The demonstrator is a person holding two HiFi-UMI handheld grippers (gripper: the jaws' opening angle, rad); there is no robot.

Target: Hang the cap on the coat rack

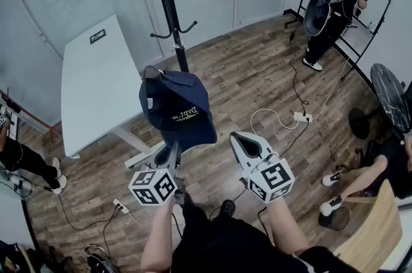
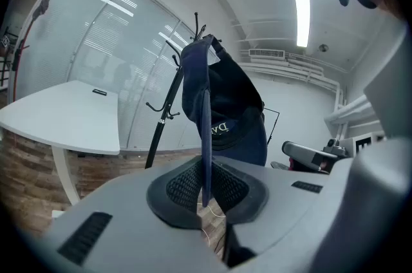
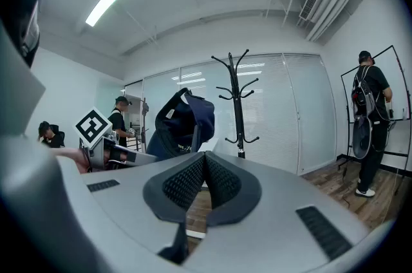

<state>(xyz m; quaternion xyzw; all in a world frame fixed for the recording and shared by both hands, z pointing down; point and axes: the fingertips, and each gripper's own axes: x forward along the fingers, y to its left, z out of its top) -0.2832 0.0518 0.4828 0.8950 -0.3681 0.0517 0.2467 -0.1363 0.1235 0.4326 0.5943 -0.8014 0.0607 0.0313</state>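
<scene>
Left gripper (image 2: 206,185): jaws are clamped on the brim edge of the cap (image 1: 177,104), so the crown stands free above them, I judge ready to go over a hook.
Right gripper (image 3: 205,169): jaws are pressed together with nothing between them; it hangs beside the left one, apart from the cap.
Cap: in the air, just above the left jaws, not touching the rack.
Rack (image 1: 168,1): upright behind the cap, its visible hooks bare.

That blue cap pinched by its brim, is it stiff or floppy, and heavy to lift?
Probably light: the left gripper holds the cap up by its brim alone. The brim looks fairly stiff, standing straight from the jaws. The crown seems soft; its fabric sags.
</scene>
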